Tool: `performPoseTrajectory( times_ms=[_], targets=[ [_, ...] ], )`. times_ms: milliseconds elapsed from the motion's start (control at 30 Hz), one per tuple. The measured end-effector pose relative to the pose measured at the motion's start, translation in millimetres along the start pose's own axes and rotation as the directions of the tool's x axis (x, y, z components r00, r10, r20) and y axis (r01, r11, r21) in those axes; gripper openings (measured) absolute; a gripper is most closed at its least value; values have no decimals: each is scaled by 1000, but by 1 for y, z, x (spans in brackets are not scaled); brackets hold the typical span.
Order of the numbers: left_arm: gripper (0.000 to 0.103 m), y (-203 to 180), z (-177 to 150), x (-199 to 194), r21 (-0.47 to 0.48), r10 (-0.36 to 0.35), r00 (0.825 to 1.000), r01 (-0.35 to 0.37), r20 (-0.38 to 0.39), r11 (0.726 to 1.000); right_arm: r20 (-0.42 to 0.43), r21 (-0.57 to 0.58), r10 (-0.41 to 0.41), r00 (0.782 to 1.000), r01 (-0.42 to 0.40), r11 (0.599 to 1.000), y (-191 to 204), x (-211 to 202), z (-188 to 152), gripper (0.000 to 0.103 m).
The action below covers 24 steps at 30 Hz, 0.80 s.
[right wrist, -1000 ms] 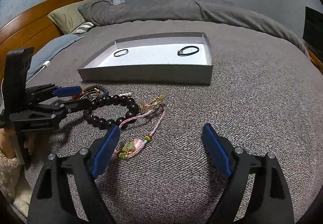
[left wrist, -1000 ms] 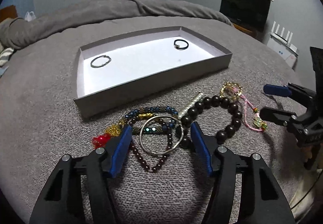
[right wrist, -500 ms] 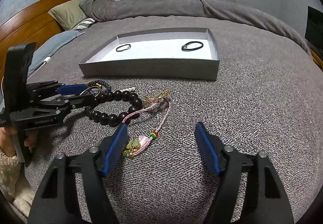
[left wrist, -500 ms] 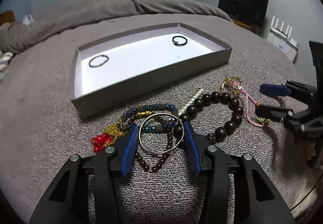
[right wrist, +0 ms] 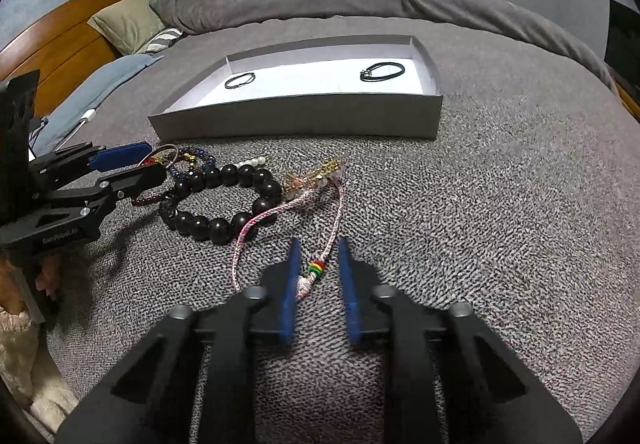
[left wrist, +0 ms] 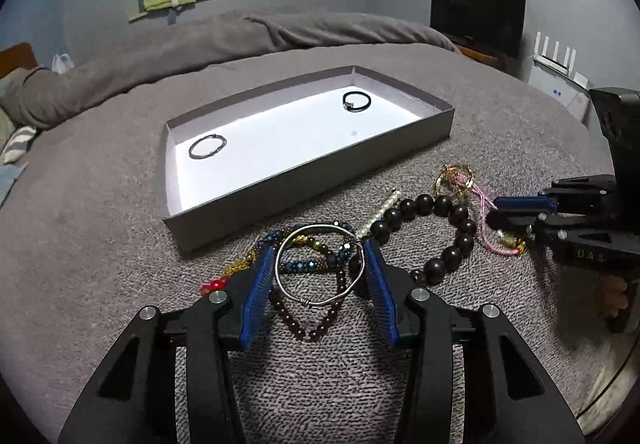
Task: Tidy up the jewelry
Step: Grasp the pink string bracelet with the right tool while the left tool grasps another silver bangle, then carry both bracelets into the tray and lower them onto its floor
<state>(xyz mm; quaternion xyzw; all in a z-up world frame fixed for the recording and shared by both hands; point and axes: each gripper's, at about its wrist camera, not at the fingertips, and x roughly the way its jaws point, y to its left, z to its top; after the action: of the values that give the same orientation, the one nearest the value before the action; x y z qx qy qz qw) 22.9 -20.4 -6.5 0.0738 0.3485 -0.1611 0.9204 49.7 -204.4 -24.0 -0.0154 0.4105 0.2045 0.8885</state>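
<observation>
Left wrist view has my left tool (left wrist: 319, 264) down over the jewelry pile on the bed (left wrist: 100, 244), its blue pads bracketing the silver bangle (left wrist: 320, 264), one on each side of the hoop and touching or very nearly touching the rim; I can't tell whether the pinch has actually closed on it. I judge the bangle a stiff, light wire ring, slick on metal, so a grip across its width should hold only if the pads sit square; it lies on top of the blue beaded bracelet (left wrist: 316, 266) and the dark red bead strand (left wrist: 316, 324), which are limp and could snag and trail up with it. In the right wrist view my right tool (right wrist: 318, 280) has its pads drawn close with a narrow gap, straddling the pink cord bracelet (right wrist: 332, 219) at its rainbow-coloured bead (right wrist: 316, 267); not yet clamped as far as I can see. That cord is soft and nearly weightless, so I'd take it at the bead, where there is some bulk. The big dark wooden bead bracelet (right wrist: 224, 199) sits between the two tools, overlapping the cord, and beyond it lie a gold charm (right wrist: 320, 171) and a short pearl strand (right wrist: 252, 163). The shallow grey box (right wrist: 300, 115) beyond the pile holds a thin dark ring (right wrist: 239, 80) at its left and a black cord bracelet (right wrist: 382, 71) at its right, well apart, with white floor between them.
</observation>
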Motion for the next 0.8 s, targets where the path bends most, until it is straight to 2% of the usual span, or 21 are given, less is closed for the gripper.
performPoseTrajectory(
  times_ms=[233, 433, 800],
  targets=[
    [48, 4, -1, -1, -1, 9, 1000, -9, 7, 1000, 64, 5, -1, 998, 1, 1000, 0, -16, 3, 6],
    [48, 8, 0, -8, -9, 20, 999, -19, 26, 1000, 169, 32, -28, 985, 23, 999, -5, -38, 11, 6],
    [48, 22, 2, -16, -51, 32, 998, -29, 51, 998, 260, 47, -73, 963, 63, 997, -9, -60, 26, 6]
  ],
)
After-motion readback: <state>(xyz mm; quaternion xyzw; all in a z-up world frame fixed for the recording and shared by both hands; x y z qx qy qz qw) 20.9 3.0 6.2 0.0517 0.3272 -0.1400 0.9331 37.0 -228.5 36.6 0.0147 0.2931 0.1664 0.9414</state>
